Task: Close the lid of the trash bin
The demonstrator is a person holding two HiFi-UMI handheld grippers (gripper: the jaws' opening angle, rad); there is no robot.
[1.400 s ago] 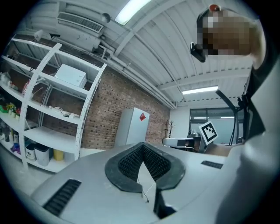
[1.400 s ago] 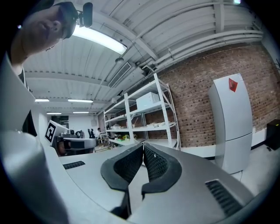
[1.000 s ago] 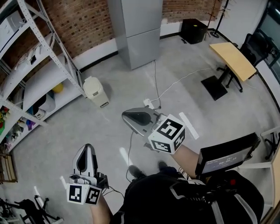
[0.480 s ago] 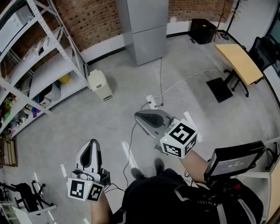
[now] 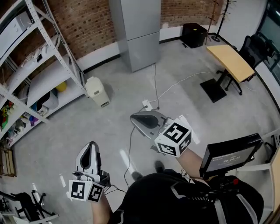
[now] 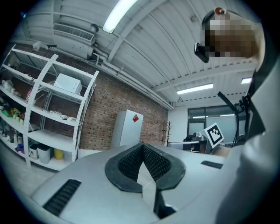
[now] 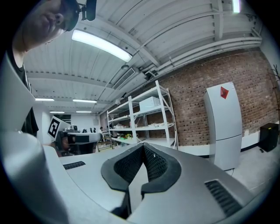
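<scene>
Cream trash bin (image 5: 97, 92), one, on the floor (image 5: 65, 131) at eleven o'clock.
Two claws, left claw (image 5: 91, 148) and right claw (image 5: 135, 119), each pressed together, empty, well apart from it.

Head view looks down; gripper views tilt up, sharing brick wall (image 6: 99, 124).

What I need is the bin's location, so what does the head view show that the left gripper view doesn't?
Only the head view: the trash bin on the floor by the shelving, and a white cable. Only the left gripper view: ceiling lights and the left gripper, jaws shut on nothing. Both: shelving, brick wall, grey cabinet.
</scene>
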